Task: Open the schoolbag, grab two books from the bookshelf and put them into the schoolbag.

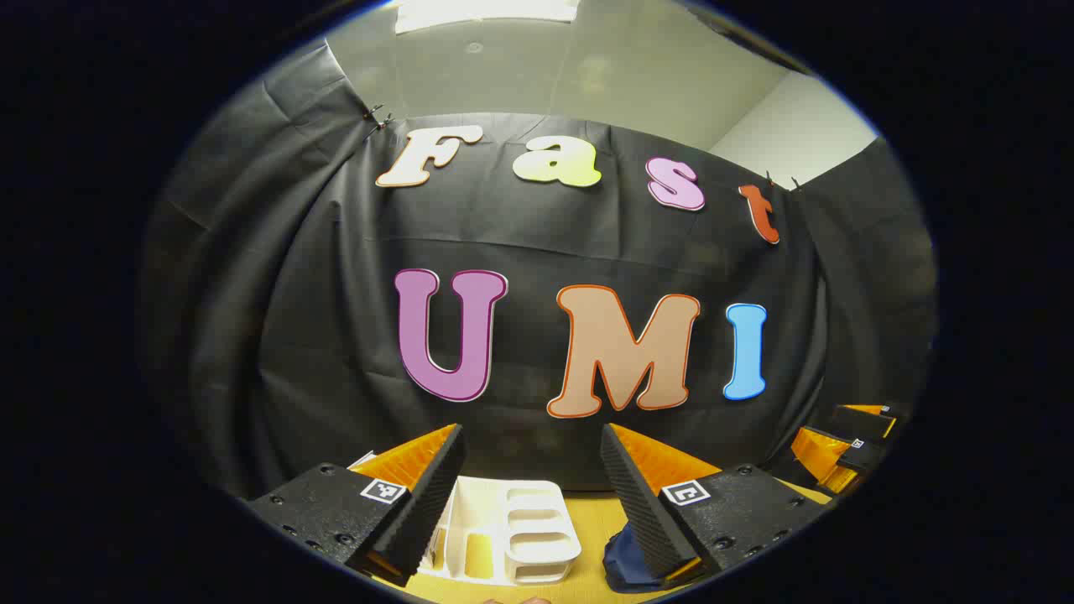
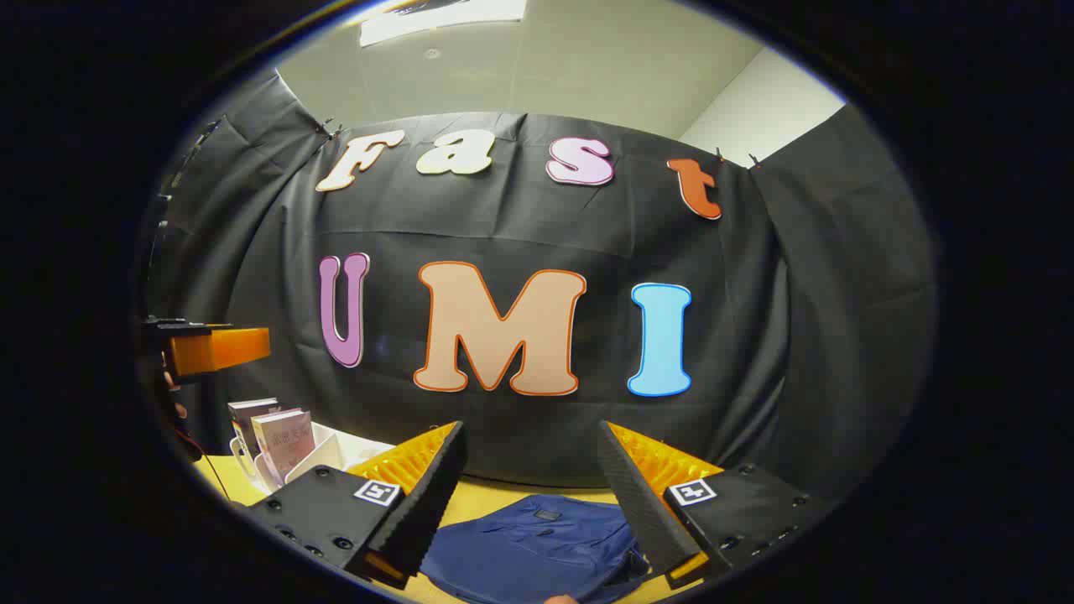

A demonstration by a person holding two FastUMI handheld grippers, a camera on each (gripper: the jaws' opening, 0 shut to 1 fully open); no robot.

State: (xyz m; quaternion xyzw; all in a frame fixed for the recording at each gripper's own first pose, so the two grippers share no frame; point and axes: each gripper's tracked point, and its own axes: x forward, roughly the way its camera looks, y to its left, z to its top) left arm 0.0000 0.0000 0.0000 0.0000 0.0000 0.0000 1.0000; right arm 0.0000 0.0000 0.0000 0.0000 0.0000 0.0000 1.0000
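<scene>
Right gripper (image 2: 529,503), fingers spread and empty, hovers directly above the blue schoolbag (image 2: 537,541) lying flat on the bench (image 2: 487,499). Left gripper (image 1: 530,503), fingers likewise spread, hovers over the white bookshelf (image 1: 512,537); books (image 2: 281,436) stand upright there, left of the bag.

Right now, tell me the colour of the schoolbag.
The schoolbag is dark blue, lying on the yellow table. The right gripper view shows it best.

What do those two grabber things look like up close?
Each has two wedge-shaped fingers with ribbed inner faces, set on black blocks dotted with screws. Small black-and-white square markers sit on the blocks. See the left gripper and the right gripper.
</scene>
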